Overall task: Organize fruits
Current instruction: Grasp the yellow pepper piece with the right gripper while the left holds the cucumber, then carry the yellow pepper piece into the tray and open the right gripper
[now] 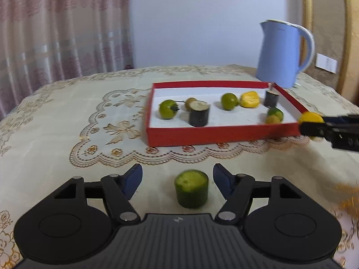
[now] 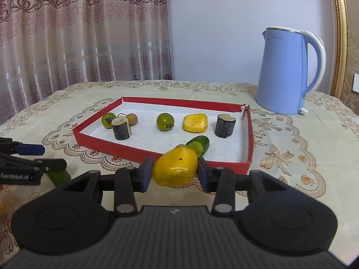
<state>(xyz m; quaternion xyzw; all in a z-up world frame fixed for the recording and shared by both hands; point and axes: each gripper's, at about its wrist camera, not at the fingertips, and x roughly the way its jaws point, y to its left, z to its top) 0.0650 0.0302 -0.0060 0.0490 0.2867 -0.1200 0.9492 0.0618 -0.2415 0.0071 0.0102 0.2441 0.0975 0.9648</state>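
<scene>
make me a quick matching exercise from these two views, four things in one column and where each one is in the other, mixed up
Things:
1. yellow fruit piece
2. green cucumber chunk
3. blue kettle
4. dark cylinder piece

Places:
A. standing on the tablecloth between open jaws of the left gripper
B. inside the red tray, near its right wall
C. clamped in the right gripper
D. on the table behind the tray's far right corner

Pairs: 1-C, 2-A, 3-D, 4-B

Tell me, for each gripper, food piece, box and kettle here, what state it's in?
Left gripper: open, cucumber chunk between its fingers.
Cucumber chunk: upright on the tablecloth, untouched.
Right gripper: shut on the yellow piece.
Yellow piece: gripped, outside the box.
Red box: open, holding fruit.
Kettle: upright, lid closed.
</scene>
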